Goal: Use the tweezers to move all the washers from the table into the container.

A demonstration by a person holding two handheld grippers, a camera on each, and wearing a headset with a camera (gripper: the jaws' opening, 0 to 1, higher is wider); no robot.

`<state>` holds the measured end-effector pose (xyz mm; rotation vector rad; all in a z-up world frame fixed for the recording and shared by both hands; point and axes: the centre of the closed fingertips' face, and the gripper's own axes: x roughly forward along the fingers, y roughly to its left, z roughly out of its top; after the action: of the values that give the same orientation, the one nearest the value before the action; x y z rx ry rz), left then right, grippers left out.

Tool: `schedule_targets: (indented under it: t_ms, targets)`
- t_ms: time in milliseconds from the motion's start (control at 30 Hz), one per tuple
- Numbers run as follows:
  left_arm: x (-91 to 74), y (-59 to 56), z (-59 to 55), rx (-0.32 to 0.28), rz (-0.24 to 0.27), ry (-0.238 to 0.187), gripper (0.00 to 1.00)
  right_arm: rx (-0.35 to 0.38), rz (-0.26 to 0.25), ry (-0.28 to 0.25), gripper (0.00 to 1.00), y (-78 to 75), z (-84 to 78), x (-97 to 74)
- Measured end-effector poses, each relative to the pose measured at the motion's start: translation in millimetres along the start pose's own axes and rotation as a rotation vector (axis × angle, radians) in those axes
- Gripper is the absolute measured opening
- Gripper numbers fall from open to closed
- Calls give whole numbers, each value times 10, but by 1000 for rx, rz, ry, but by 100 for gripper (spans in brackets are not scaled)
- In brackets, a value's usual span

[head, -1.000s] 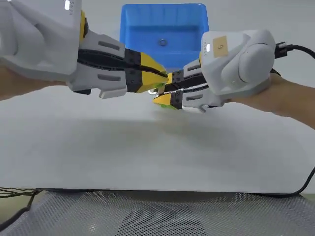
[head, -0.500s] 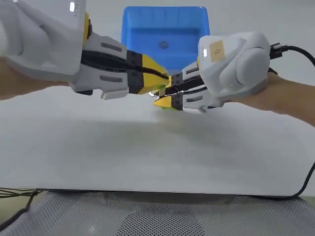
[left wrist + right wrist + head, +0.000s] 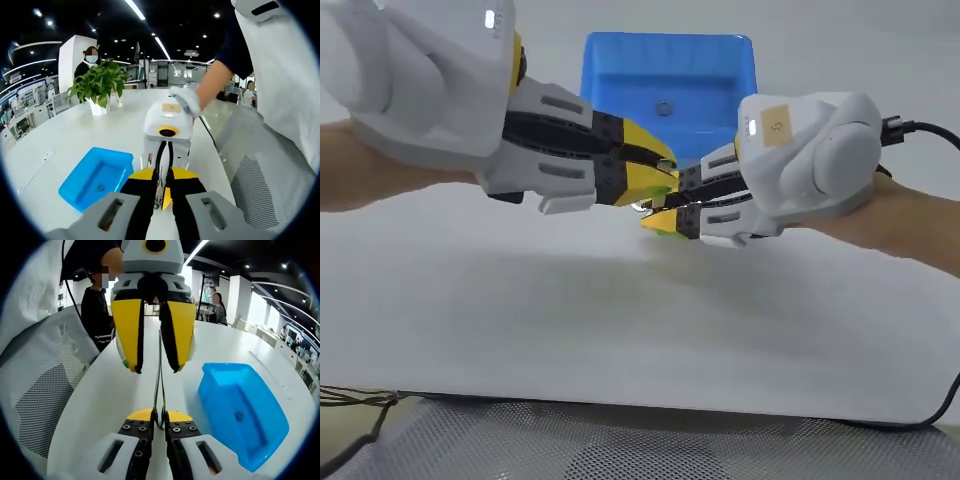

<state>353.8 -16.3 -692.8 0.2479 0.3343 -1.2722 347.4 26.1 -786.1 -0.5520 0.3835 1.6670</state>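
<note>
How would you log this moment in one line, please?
right gripper: shut on thin metal tweezers | left gripper: jaws apart around them | blue plastic container: one small round washer inside

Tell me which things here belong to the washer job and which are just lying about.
For the job:
tweezers, held in the right tongs
left tongs
blue container
washer inside it

Lying about:
potted plant
grey mesh
</note>
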Motion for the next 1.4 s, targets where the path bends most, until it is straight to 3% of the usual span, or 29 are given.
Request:
schedule_targets:
  t_ms: [200,267,333,467,567,800,867,1067,1167,1400]
  targets:
    - [-37,37,-29,-17,33,20,25,-2,1,-8,9,35,59,0]
    - [-76,41,-41,-68,45,25,27,-5,2,-11,9,49,80,-17]
    - [-114,24,-29,-68,44,23,28,-2,3,-15,9,56,109,-46]
    - [-207,34,-47,-138,83,39,39,-8,-8,-17,9,20,169,-134]
    - [-279,-49,-41,-148,73,44,46,8,-25,-32,9,-34,230,-223]
    - [-383,-198,-210,-202,73,75,57,8,-43,-41,9,-127,343,-393]
    - [-403,-246,-274,-212,73,91,56,0,-45,-45,9,-147,402,-445]
    - [-443,-281,-325,-250,105,68,56,-32,-37,-57,9,-205,602,-540]
    - [-457,-313,-356,-308,102,67,59,-54,-33,-59,9,-263,693,-552]
    - [-516,-341,-370,-328,112,59,63,-93,-36,-51,9,-504,776,-577]
